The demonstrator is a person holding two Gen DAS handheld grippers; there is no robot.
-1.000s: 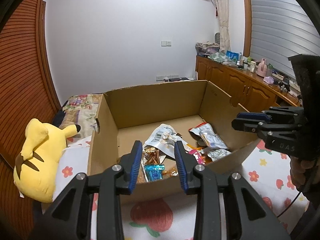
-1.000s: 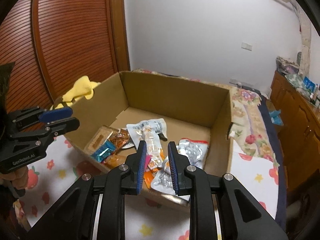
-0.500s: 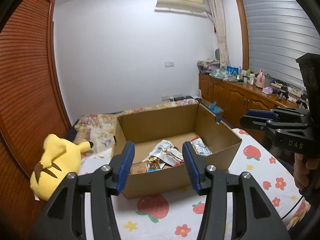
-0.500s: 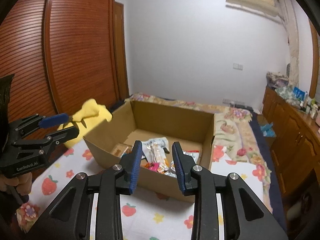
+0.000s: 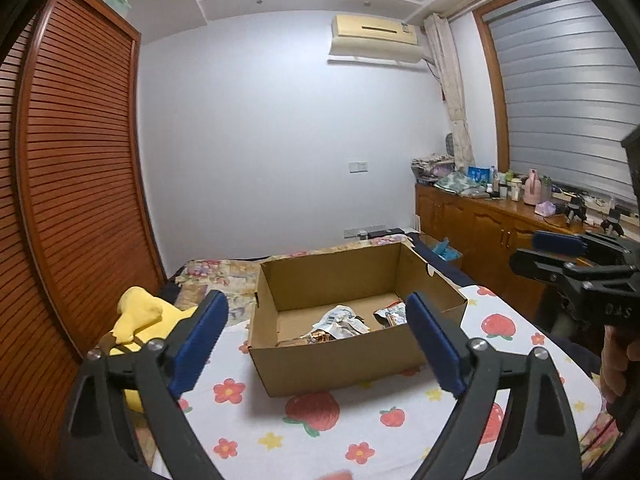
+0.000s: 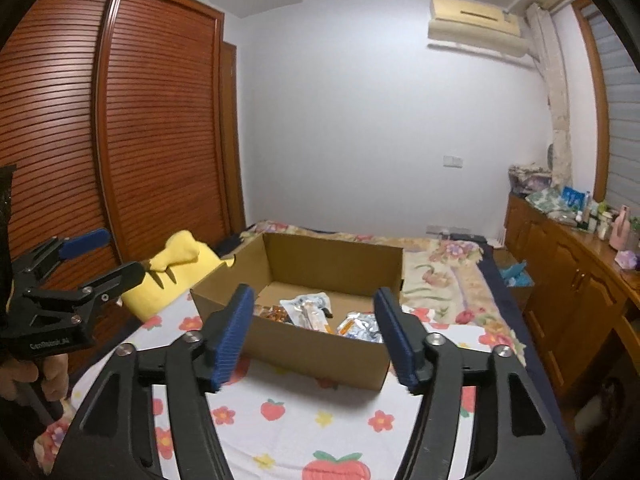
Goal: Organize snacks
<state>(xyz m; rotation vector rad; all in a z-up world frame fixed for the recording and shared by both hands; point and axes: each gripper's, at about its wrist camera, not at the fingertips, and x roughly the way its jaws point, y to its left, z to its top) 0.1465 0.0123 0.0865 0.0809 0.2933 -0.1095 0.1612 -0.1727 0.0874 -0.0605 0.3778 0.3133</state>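
Observation:
An open cardboard box (image 5: 340, 366) (image 6: 320, 350) sits on a bed with a strawberry-print sheet. Several snack packets (image 5: 340, 322) (image 6: 308, 310) lie on its floor, white, silver and orange. My left gripper (image 5: 316, 344) is open wide and empty, held back from the box's near wall. It also shows at the left of the right wrist view (image 6: 100, 254). My right gripper (image 6: 316, 336) is open wide and empty, also back from the box. It shows at the right of the left wrist view (image 5: 536, 250).
A yellow plush toy (image 5: 140, 320) (image 6: 176, 268) lies left of the box by the slatted wooden wardrobe (image 5: 68, 208). A wooden cabinet (image 5: 480, 228) with clutter on top runs along the right wall. Floral bedding (image 6: 440, 272) lies behind the box.
Both grippers have pulled up and back away from the box and opened wider. The box now looks smaller and farther. Nothing is held.

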